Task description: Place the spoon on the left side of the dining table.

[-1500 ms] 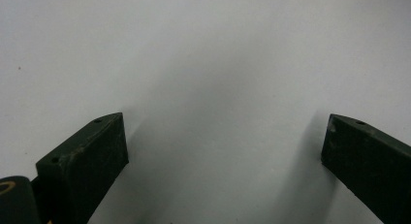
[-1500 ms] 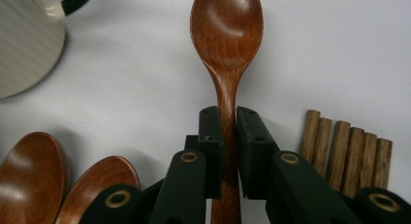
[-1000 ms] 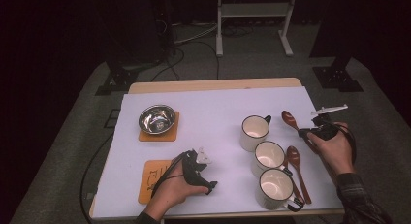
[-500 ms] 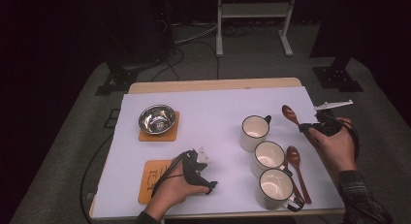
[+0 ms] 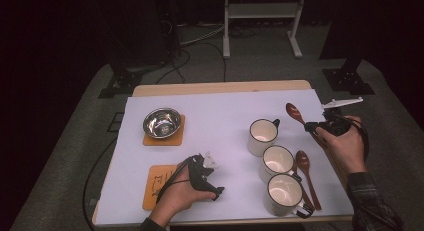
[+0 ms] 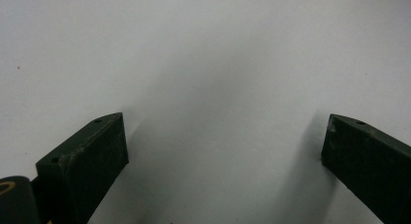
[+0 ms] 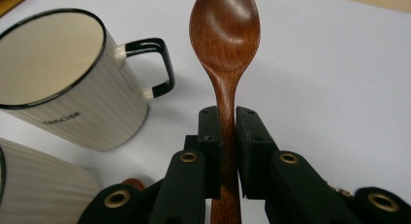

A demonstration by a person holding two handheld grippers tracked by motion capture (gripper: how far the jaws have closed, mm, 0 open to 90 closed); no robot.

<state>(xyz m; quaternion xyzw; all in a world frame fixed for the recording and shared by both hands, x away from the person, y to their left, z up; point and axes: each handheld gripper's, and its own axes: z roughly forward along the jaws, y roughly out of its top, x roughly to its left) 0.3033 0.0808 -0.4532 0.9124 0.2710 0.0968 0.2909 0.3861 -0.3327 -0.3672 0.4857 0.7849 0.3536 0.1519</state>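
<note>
Spoon (image 7: 224,35) clamped at its handle — right gripper (image 7: 228,118) jaws pressing it.

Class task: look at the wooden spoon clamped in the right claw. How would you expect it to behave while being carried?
The wooden spoon probably stays stiff: it juts straight out of the right claw without sagging. It looks light, being slim wood. Its glossy, narrow handle might slip or swivel between the pads, since the bowl end overhangs well past the grip.

Brown wooden spoon (image 7: 225,44) — bowl up, beside mug (image 7: 63,83).
</note>
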